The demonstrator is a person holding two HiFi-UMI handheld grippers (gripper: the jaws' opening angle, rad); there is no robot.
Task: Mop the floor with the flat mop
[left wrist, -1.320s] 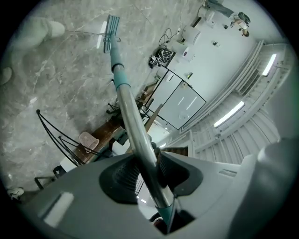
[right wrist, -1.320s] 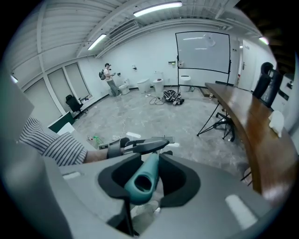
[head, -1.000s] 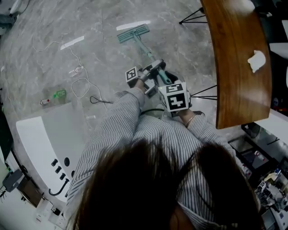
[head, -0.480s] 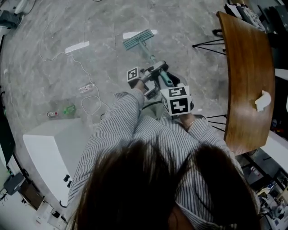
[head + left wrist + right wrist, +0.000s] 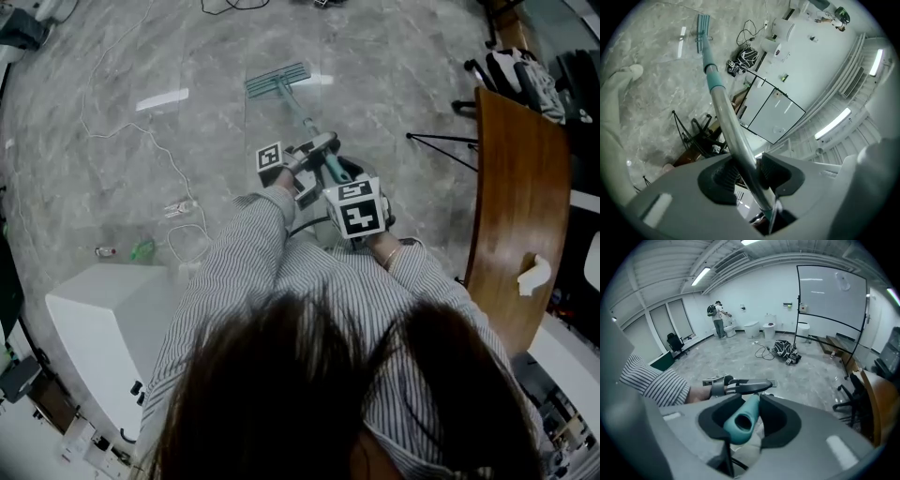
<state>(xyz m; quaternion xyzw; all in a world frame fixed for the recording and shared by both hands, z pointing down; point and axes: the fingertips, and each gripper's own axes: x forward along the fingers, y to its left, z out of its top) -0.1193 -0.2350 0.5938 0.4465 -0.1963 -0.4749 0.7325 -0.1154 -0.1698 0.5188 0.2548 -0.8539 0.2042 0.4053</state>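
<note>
Grey marbled floor (image 5: 394, 84) fills most of the head view. A curved wooden table (image 5: 520, 206) stands at your right and a white cabinet (image 5: 103, 319) at your lower left. The flat mop (image 5: 723, 105) runs forward and away from you. Its teal mop head (image 5: 277, 81) lies flat on the floor ahead, well apart from the table. Your left gripper (image 5: 749, 172) sits further down the shaft, its jaws closed snugly on the bare metal pole, pads pressing both sides. Your right gripper (image 5: 747, 416) sits nearer your body, its jaws clamped on the teal grip end (image 5: 739, 423), whose hollow tip pokes out toward the camera. A thin white cable (image 5: 141, 141) trails loose across the floor at left. A crumpled tissue (image 5: 534, 275) lies on the table near its edge.
</note>
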